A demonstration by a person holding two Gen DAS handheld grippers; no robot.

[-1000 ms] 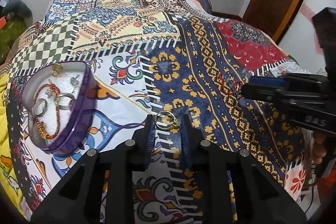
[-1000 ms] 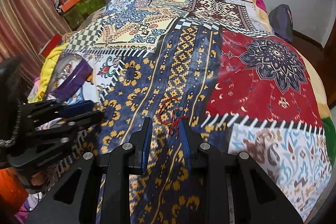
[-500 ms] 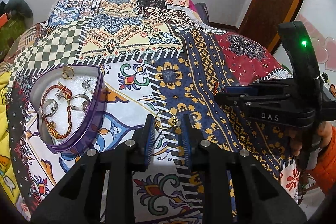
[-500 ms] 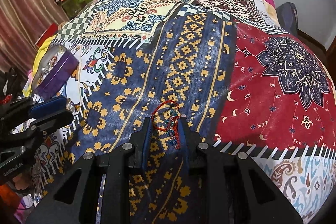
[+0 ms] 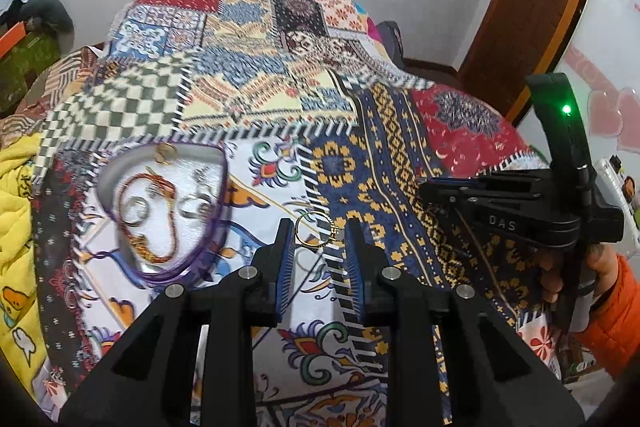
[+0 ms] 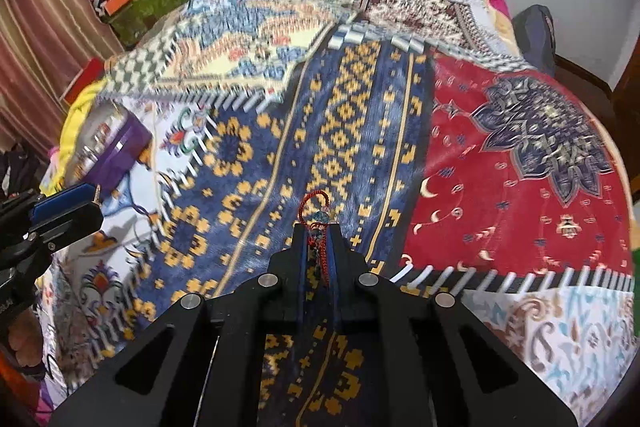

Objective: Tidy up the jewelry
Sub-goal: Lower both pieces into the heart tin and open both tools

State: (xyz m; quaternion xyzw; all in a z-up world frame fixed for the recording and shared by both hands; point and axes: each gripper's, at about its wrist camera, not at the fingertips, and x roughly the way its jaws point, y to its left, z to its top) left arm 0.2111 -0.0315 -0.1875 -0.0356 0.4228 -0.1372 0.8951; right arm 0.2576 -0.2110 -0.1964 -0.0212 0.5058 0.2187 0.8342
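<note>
On a patchwork bedspread (image 5: 280,115), the right gripper (image 6: 316,227) is clamped on a red cord bracelet (image 6: 314,203); the left gripper (image 5: 320,227), jaws apart, straddles a thin gold ring (image 5: 316,229), probably bound next for the purple heart-shaped tin (image 5: 160,211).

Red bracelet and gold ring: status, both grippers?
Right gripper shut on red bracelet, above the bedspread. Left gripper open around gold ring, not closed on it. Purple tin sits left, path unobstructed.

Left tongs (image 5: 319,227): parted around a thin gold ring (image 5: 315,229).
Purple heart-shaped tin (image 5: 160,211): left, holding jewelry.
Right tongs (image 5: 430,187): over the patchwork-covered bed (image 5: 240,99).
</note>
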